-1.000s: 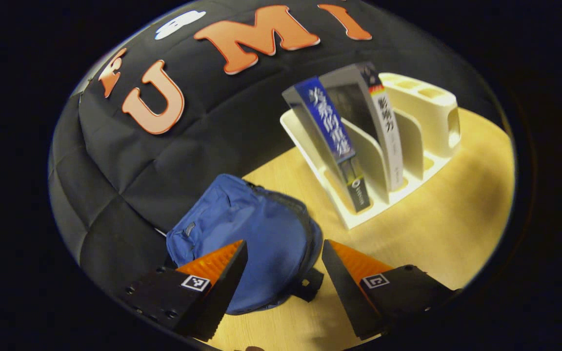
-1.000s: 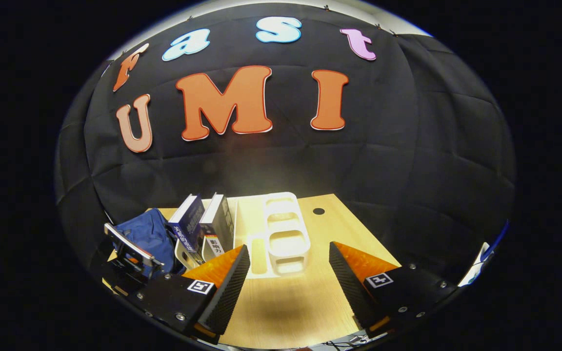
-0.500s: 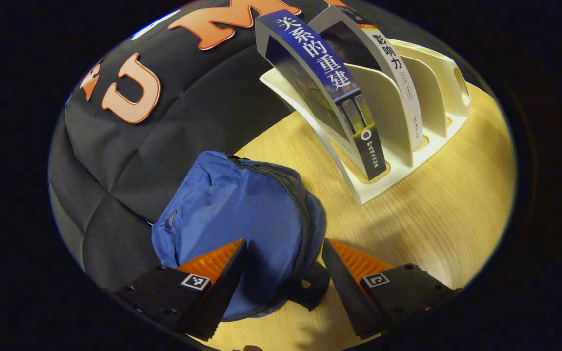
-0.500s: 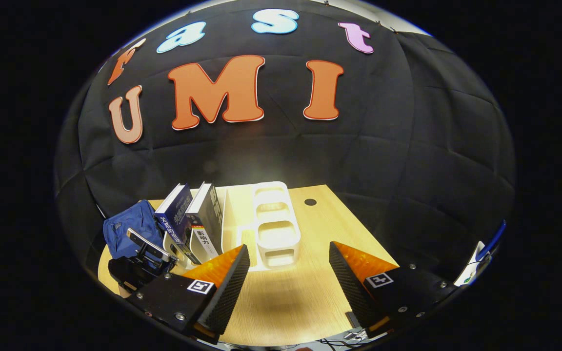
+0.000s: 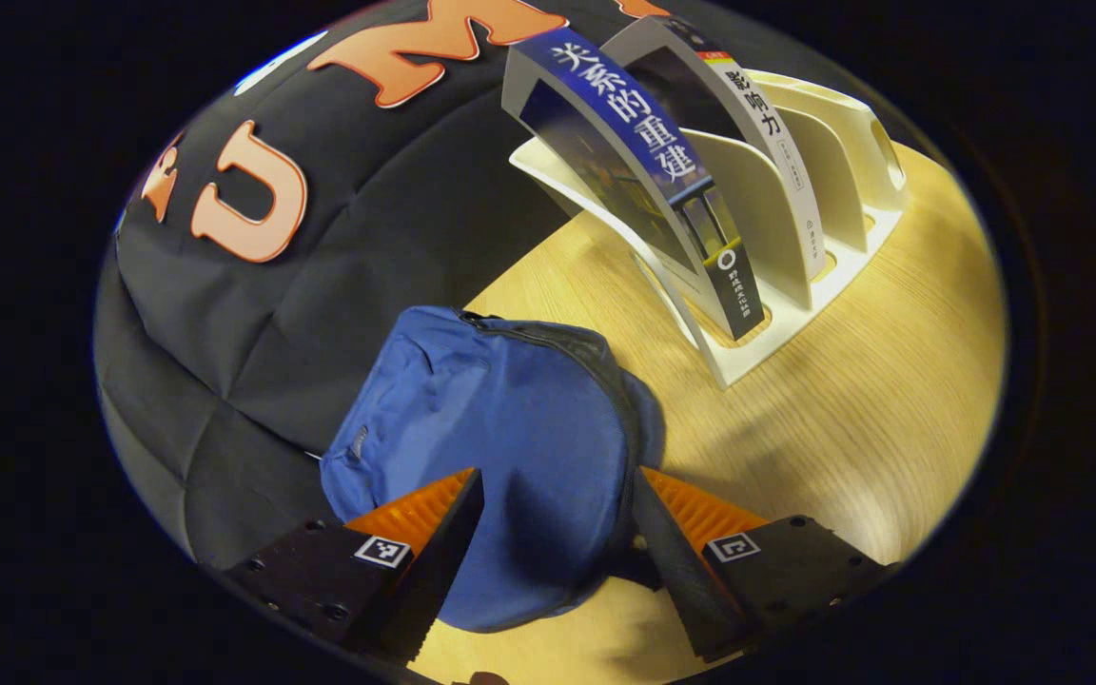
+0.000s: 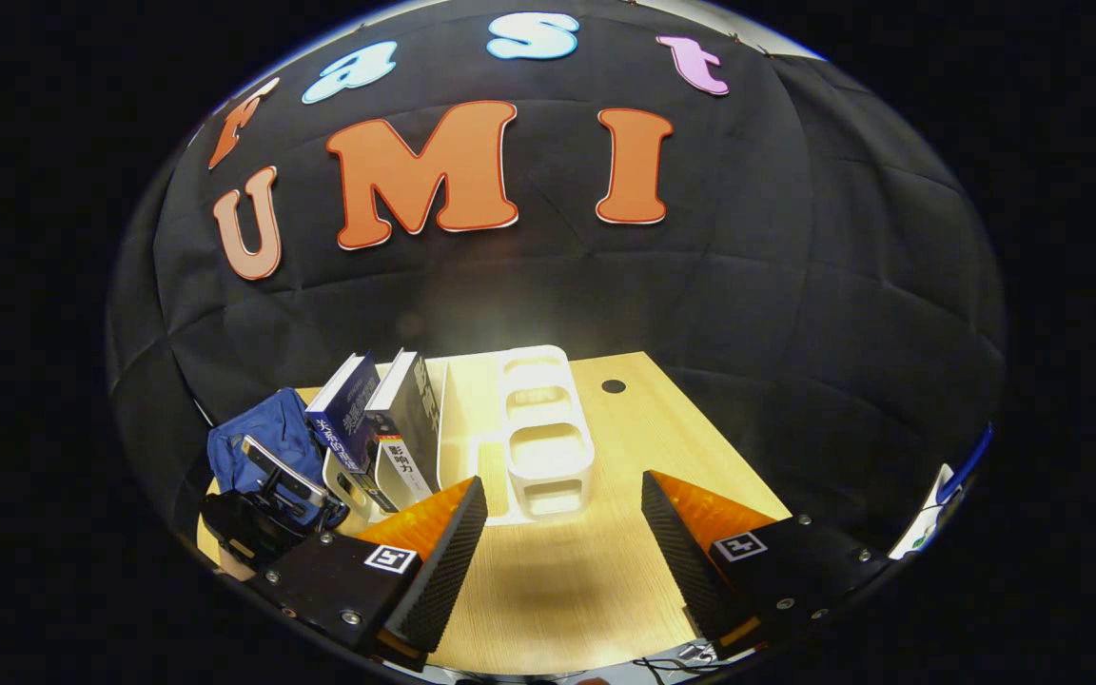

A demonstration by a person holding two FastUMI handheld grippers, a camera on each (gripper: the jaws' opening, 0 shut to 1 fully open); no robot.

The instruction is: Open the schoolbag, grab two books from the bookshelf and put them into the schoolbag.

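Note:
A blue schoolbag (image 5: pixel 500 428) lies zipped on the wooden table, against the black wall. My left gripper (image 5: pixel 556 533) hovers open just over its near end, fingers either side of the fabric and not pressing it. Behind the bag a white bookshelf (image 5: pixel 795 209) holds two leaning books: a blue-spined book (image 5: pixel 643 171) and a white-spined book (image 5: pixel 767 143). In the right gripper view the schoolbag (image 6: pixel 258 442), both books (image 6: pixel 381 428) and the bookshelf (image 6: pixel 548 447) sit at the left and centre. My right gripper (image 6: pixel 562 533) stands open above bare table, well short of the bookshelf. The left gripper (image 6: pixel 267 504) shows beside the bag.
The wooden table (image 6: pixel 605 571) stretches to the right of the bookshelf, with a small dark hole (image 6: pixel 614 386) near its back edge. Black cloth walls close in behind and on both sides. The table's near edge runs just under my right gripper.
My left gripper has moved closer and lower over the schoolbag, so the bag now lies between its fingers. The right gripper has barely shifted.

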